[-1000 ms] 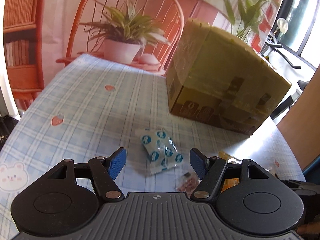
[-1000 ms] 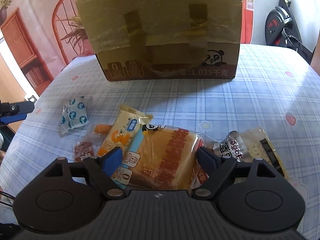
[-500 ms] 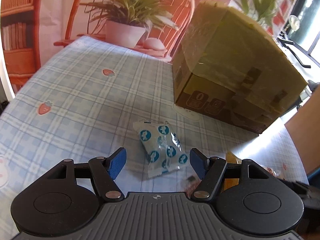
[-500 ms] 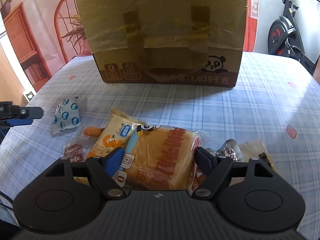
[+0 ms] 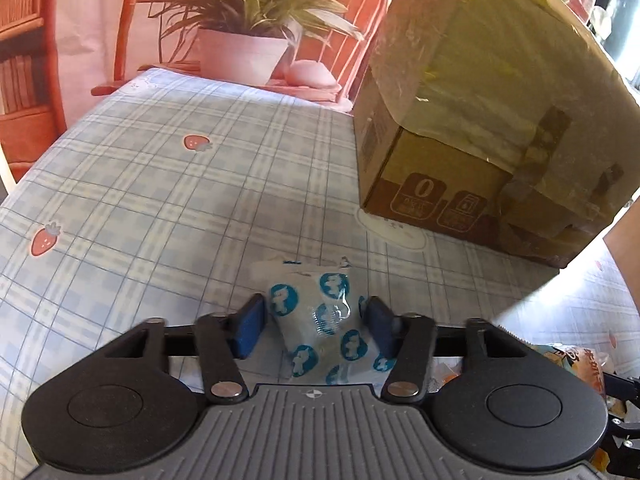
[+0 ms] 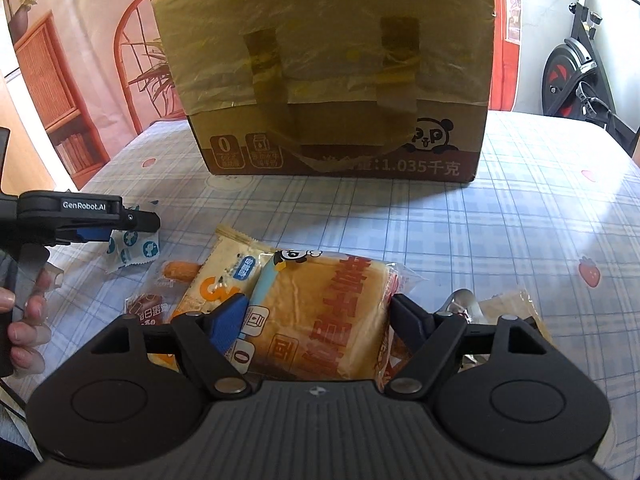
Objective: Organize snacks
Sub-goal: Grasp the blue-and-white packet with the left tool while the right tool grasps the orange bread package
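Your right claw [image 6: 316,316] straddles the big orange bread pack [image 6: 320,312], its blue pads close beside the wrapper's two sides; whether they press it you cannot tell. Just left of the claw lie a yellow snack bar [image 6: 224,276] and a small brown packet [image 6: 146,310]. Farther left, your left claw [image 6: 120,224] sits over the white-and-blue packet [image 6: 134,248]. Ahead of the claw stands the taped cardboard box [image 6: 332,72] on the checked table [image 6: 520,220].
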Available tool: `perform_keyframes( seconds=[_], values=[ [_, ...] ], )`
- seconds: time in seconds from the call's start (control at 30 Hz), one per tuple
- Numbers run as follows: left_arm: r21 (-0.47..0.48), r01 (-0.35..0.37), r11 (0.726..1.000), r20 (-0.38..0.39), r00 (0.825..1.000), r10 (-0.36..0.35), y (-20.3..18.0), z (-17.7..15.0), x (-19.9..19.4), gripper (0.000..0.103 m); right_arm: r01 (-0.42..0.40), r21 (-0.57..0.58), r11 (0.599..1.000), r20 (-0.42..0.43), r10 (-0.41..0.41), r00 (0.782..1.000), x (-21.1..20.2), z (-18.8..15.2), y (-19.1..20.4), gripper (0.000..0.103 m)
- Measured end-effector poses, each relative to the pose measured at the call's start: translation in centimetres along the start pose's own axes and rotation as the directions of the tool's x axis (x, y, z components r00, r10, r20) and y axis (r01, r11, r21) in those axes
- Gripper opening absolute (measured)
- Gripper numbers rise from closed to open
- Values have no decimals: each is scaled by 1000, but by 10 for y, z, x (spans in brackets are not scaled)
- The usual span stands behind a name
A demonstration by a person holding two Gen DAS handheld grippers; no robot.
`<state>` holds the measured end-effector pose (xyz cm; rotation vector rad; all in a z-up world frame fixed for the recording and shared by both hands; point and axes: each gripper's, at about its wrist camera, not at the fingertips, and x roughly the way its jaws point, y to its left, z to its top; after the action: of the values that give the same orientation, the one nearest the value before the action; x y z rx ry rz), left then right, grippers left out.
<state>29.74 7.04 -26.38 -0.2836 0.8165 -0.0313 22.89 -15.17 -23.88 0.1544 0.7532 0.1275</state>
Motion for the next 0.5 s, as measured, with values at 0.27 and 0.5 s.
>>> perform_keyframes(
  seconds=[0.27,0.5],
  values=[
    [3,20,1000,-1,1000,-20,1,4,-11,44,0,17,1000,13,-1,1000,-2,4,-3,78],
    [36,52,998,36,998,-53,-7,8,-25,43,10,24,1000,60,-11,998,-15,10,-6,78]
  ],
)
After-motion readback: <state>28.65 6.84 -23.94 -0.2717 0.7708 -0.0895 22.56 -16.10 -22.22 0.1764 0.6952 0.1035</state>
